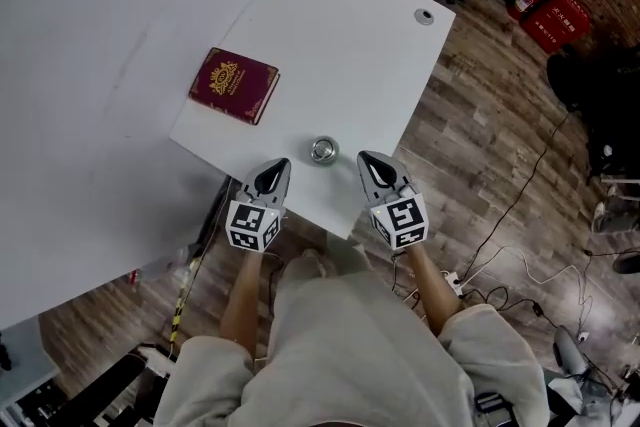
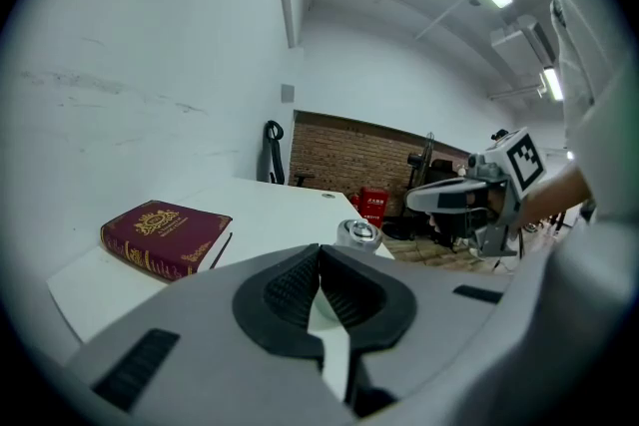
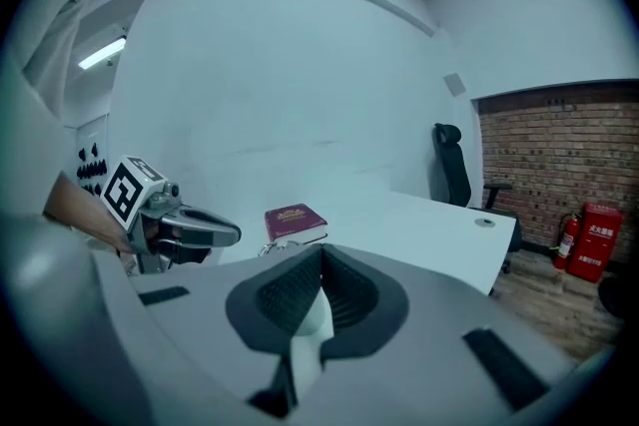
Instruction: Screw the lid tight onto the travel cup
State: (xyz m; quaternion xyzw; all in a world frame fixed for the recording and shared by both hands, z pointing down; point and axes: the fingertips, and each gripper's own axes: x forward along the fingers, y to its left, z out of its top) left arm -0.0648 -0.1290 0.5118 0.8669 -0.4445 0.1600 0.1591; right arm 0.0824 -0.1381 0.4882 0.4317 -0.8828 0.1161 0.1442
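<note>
The travel cup point(image 1: 323, 150) shows from above as a small round metal top near the front edge of the white table point(image 1: 340, 45). Its silver lid point(image 2: 358, 232) sits on it, just beyond my left jaws in the left gripper view. My left gripper point(image 1: 277, 165) is shut and empty, a little to the cup's left and nearer me. Shut and empty too, my right gripper point(image 1: 369, 158) is off to the cup's right. Neither touches the cup. Each gripper view shows the other one: the right gripper point(image 2: 414, 201) and the left gripper point(image 3: 236, 234).
A maroon book point(image 1: 234, 85) with gold print lies flat on the table, left of and behind the cup; it also shows as the book point(image 2: 165, 236) and the book point(image 3: 295, 219). A cable grommet point(image 1: 424, 16) sits at the far corner. Wood floor with cables point(image 1: 520, 205) lies right of the table.
</note>
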